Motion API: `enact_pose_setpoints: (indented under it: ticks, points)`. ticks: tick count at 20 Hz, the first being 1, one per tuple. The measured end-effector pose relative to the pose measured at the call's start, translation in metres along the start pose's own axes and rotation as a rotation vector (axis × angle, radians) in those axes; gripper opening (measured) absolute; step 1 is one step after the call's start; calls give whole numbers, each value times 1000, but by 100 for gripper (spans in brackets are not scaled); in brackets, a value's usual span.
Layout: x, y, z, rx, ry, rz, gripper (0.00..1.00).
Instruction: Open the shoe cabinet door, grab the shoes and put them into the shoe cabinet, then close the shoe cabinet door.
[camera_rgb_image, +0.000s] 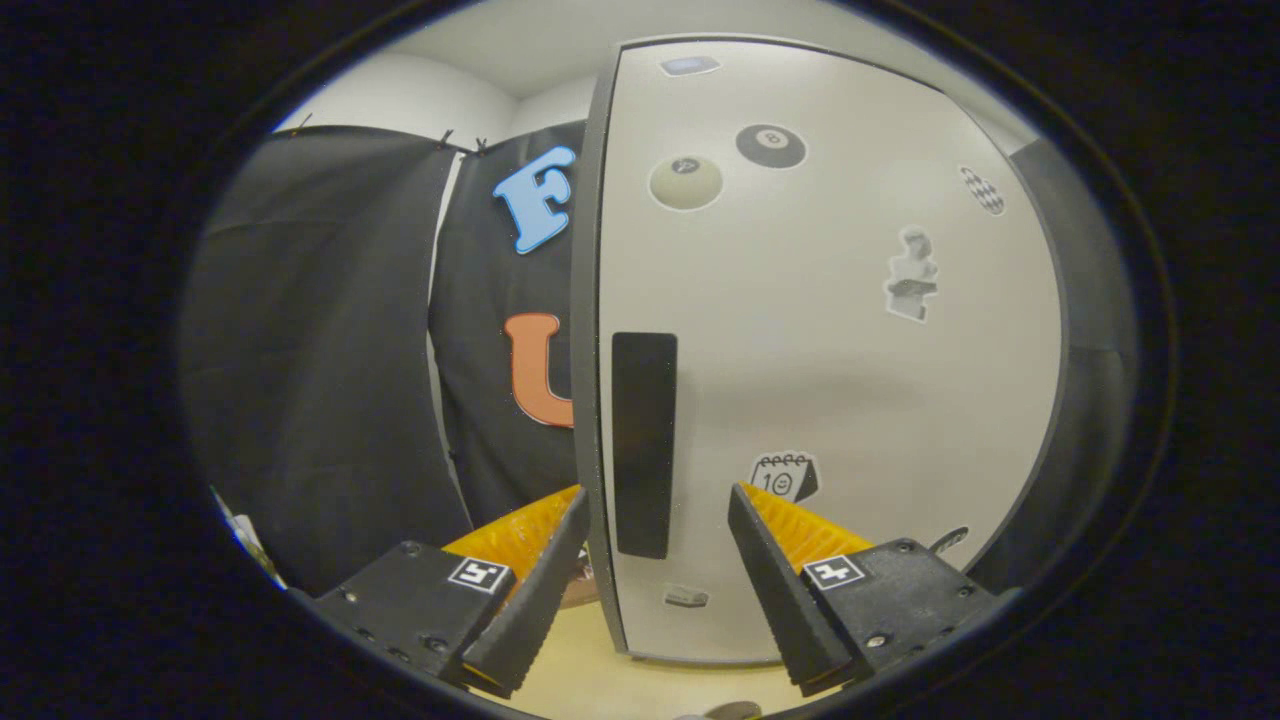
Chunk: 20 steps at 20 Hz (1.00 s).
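Straddling cabinet door (830, 380) edge, gripper (660, 505) spread

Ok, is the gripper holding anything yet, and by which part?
Nothing is held. The gripper is open, its jaws straddling the door's free edge beside the dark handle, not pressing on either.

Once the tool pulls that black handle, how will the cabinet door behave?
The door looks like a rigid flat panel, so it should swing, not flex. Its black handle lies between the open tool's fingers; being flat and smooth, it may slip.
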<state>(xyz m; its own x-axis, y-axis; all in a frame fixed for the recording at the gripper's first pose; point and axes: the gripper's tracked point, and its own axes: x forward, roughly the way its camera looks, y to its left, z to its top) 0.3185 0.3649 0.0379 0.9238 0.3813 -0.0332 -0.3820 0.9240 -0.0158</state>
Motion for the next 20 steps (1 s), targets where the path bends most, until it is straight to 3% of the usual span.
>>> enact_pose_setpoints:
  ticks: [2, 6, 9, 12, 16, 20]
  points:
    - [13, 5, 1, 6, 12, 7, 92]
    - [20, 15, 6, 13, 10, 0, 76]
    - [20, 4, 8, 34, 8, -61, 55]
    - [19, 3, 5, 25, 16, -42, 38]
    - [6, 6, -1, 54, 13, 52, 33]
    - [-44, 7, -8, 15, 11, 109, 31]
